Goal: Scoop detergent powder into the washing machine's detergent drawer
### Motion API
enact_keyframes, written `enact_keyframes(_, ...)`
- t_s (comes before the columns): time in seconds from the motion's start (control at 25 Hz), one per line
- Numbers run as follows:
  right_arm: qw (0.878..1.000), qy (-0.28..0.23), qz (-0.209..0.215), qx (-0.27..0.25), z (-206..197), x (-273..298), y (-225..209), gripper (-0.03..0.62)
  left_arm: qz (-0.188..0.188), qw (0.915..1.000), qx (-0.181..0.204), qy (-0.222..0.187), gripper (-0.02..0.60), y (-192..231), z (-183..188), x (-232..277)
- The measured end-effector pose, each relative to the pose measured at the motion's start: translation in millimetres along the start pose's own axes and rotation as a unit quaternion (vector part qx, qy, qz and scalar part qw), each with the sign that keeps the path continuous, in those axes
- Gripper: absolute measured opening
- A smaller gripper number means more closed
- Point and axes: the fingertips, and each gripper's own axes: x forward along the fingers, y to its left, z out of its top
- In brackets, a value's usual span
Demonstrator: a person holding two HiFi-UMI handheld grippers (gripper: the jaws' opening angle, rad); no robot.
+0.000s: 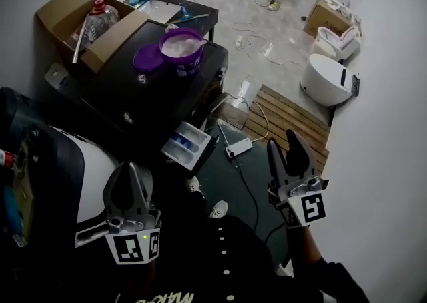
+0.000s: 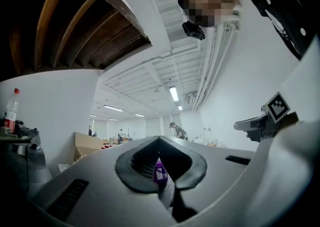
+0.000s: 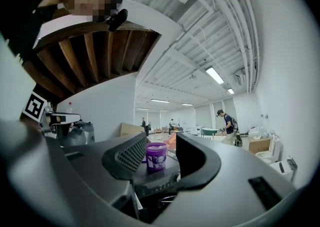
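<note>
A purple tub [image 1: 181, 47] of white powder stands open on the dark washing machine [image 1: 153, 98], its purple lid [image 1: 148, 59] lying beside it. The detergent drawer [image 1: 191, 143] is pulled out at the machine's front. My left gripper [image 1: 131, 169] hangs low at the left, short of the machine, its jaws shut and empty [image 2: 159, 140]; a sliver of the tub [image 2: 160, 173] shows below the tips. My right gripper [image 1: 284, 145] is held to the right of the drawer, open with nothing in it [image 3: 157, 143]. The tub [image 3: 156, 157] shows between its jaws, well ahead.
A cardboard box [image 1: 63, 8] with a clear water jug [image 1: 100, 18] stands left of the machine. A wooden slatted platform [image 1: 288, 119], a white power strip [image 1: 239, 147] with cables and a white round appliance [image 1: 325, 80] are on the floor at the right. People [image 3: 226, 124] stand far off.
</note>
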Motion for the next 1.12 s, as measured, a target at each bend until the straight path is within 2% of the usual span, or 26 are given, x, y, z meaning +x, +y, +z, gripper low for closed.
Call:
enact_keyframes(0.24,1.0,0.003,0.006,-0.016,-0.3,51.8,-4.8,0.183,-0.004,0.9999,-0.002,-0.016,0.015,27.3,-1.3,49.7)
enact_keyframes(0.72,1.0,0.004,0.016,-0.004,6.8,158.0,16.3,0.181,-0.015,0.9994,-0.017,-0.024,0.015,84.4,-13.9,122.9)
enact_keyframes(0.92,0.998,0.042,0.036,-0.001,-10.1,187.0,16.5,0.181,-0.028,0.9993,-0.021,-0.015,0.015,92.7,-22.2,138.3)
enact_keyframes(1.12,0.993,0.098,0.068,-0.01,-32.4,216.3,10.0,0.181,-0.022,0.9993,-0.029,-0.003,0.015,94.2,-35.4,148.9)
